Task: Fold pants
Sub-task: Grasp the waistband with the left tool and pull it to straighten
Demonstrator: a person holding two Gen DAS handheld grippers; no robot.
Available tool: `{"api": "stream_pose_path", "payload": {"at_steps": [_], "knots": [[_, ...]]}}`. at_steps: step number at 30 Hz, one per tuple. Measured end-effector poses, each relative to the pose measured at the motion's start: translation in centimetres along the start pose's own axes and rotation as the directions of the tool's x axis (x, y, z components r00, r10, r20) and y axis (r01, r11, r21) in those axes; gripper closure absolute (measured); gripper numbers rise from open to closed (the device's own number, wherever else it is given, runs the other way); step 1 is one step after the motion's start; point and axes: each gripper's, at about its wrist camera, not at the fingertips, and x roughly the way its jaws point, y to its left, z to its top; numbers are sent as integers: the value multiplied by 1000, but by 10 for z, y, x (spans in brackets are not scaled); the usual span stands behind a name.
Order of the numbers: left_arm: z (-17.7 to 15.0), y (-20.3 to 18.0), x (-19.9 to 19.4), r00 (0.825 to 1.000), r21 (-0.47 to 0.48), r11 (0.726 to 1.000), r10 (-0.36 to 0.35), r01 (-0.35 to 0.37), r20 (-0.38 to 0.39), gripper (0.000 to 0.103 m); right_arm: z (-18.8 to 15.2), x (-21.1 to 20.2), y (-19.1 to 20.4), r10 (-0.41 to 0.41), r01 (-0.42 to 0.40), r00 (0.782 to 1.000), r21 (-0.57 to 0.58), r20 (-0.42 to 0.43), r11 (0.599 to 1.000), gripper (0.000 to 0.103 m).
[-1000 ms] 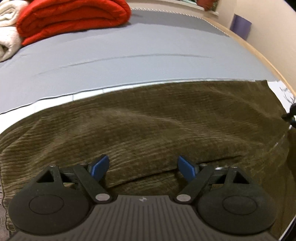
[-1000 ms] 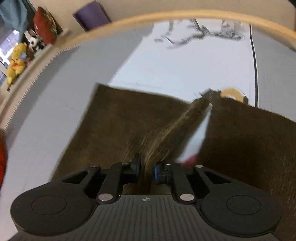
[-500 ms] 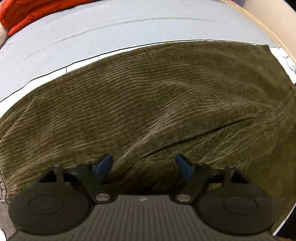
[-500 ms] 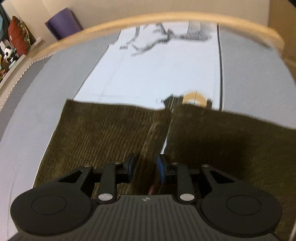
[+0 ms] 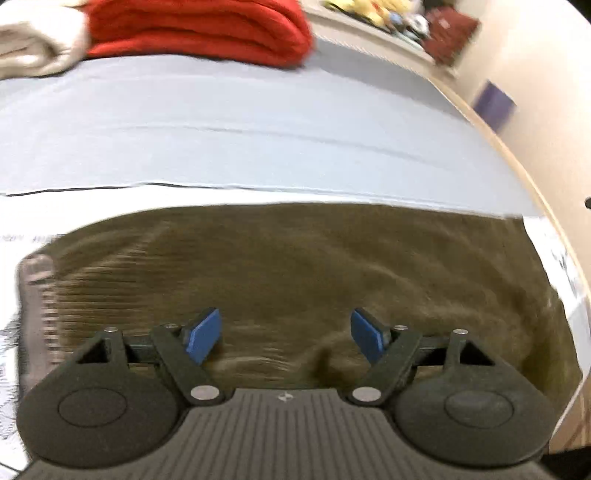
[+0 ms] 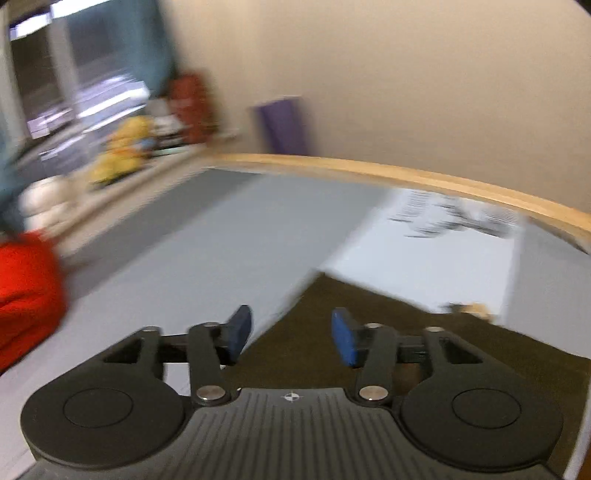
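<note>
Corduroy pants [image 5: 295, 266], olive-brown, lie spread flat on the white sheet [image 6: 424, 258] just ahead of both tools. Left gripper [image 5: 286, 334] hangs over the pants with its blue pads wide apart, holding nothing. Right gripper [image 6: 291, 338] is likewise spread and empty, over the pants' edge where grey bedcover [image 6: 221, 240] begins. Beyond the pants the cover runs bare to a red blanket [image 5: 199, 29] and the wooden rim [image 6: 406, 173].
</note>
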Motion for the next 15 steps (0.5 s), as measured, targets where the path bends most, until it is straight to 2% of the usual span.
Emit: {"api": "stream_pose_path", "payload": {"at_steps": [1, 3, 6, 8, 10, 11, 13, 14, 15], "knots": [[1, 10, -5, 1000, -21, 1000, 5, -5, 11, 29, -6, -11, 18, 78, -79, 996, -25, -46, 997, 47], [2, 34, -17, 999, -63, 998, 19, -17, 27, 40, -19, -27, 44, 163, -170, 979, -54, -119, 984, 47], [1, 71, -27, 997, -111, 992, 71, -67, 30, 43, -50, -44, 71, 248, -272, 943, -83, -224, 959, 45], [-1, 98, -29, 994, -152, 982, 112, -109, 17, 43, -81, -48, 81, 284, -318, 923, -98, -260, 943, 44], [-2, 125, -28, 988, -197, 968, 156, -155, -8, 40, -109, -39, 95, 242, -307, 916, -171, -320, 936, 44], [-4, 136, -27, 985, -217, 961, 172, -173, -21, 34, -120, -35, 105, 224, -308, 902, -187, -368, 933, 45], [-4, 154, -22, 983, -245, 952, 179, -185, -45, 26, -127, -22, 114, 251, -341, 863, -137, -438, 930, 45], [-5, 160, -19, 983, -260, 948, 174, -184, -61, 21, -128, -20, 121, 273, -370, 852, -145, -447, 918, 45], [-5, 165, -17, 984, -272, 946, 163, -178, -74, 18, -129, -19, 131, 291, -405, 850, -193, -439, 894, 45]]}}
